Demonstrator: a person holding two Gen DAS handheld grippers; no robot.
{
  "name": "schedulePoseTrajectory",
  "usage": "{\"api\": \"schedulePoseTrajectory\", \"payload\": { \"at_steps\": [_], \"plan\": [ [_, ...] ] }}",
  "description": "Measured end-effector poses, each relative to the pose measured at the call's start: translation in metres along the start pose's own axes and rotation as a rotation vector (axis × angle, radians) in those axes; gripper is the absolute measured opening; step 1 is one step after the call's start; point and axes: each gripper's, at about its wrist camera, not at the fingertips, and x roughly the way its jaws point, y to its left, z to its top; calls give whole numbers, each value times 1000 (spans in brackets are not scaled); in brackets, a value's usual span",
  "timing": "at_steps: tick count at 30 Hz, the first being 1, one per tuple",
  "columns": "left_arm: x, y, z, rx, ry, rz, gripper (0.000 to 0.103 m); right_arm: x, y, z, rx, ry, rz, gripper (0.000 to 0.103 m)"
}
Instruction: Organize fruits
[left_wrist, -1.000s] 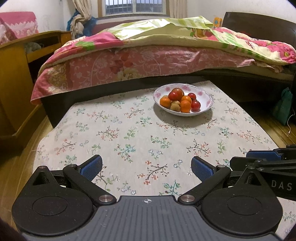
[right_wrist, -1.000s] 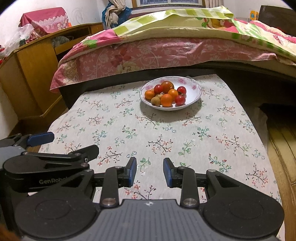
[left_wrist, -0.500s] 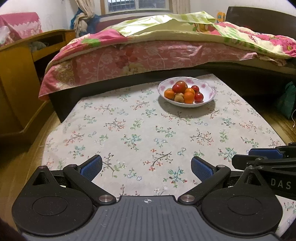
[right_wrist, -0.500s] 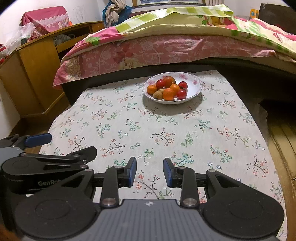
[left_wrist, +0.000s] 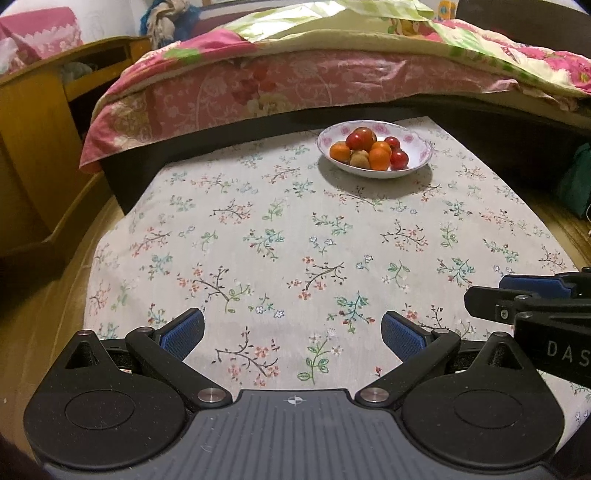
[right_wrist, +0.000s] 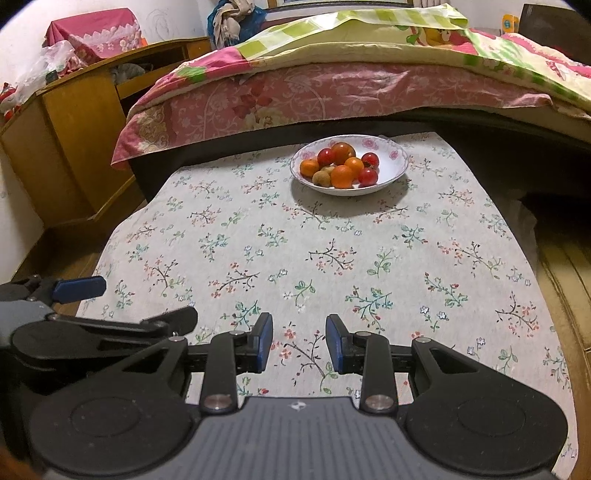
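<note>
A white flowered bowl (left_wrist: 421, 147) (right_wrist: 395, 155) stands at the far side of the table near the bed. It holds a pile of fruit (left_wrist: 369, 151) (right_wrist: 341, 166): oranges, red ones and a brown one. My left gripper (left_wrist: 293, 330) hovers over the near part of the cloth, open wide, with nothing between its fingers. My right gripper (right_wrist: 299, 341) is beside it on the right, its jaws drawn close together with only a narrow gap and nothing held. Both are far from the bowl. Each gripper shows at the edge of the other's view: the right gripper (left_wrist: 532, 295) and a left gripper finger (right_wrist: 77, 288).
A flower-print tablecloth (left_wrist: 280, 229) covers the low table. A bed with a pink quilt (left_wrist: 295, 85) runs along the far edge, just behind the bowl. A wooden cabinet (left_wrist: 33, 147) stands at the left. Wooden floor (right_wrist: 565, 266) lies at the right.
In the left wrist view the bowl has slid up the picture as the left gripper tipped down a little. The right gripper has barely moved. Neither pair of jaws has changed.
</note>
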Motion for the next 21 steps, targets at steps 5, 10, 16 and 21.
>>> {"api": "schedulePoseTrajectory", "payload": {
  "at_steps": [5, 10, 16, 21],
  "plan": [
    [0, 1, 0, -17, 0, -9, 103, -2, 0, -1, 3, -5, 4, 32],
    [1, 1, 0, -20, 2, -7, 103, -1, 0, -2, 2, 3, 1, 32],
    [2, 2, 0, -22, 4, -5, 103, 1, 1, -4, -2, 12, -3, 32],
    [2, 2, 0, -23, 5, -6, 103, 3, 1, -5, -1, 18, -8, 32]
  ]
}}
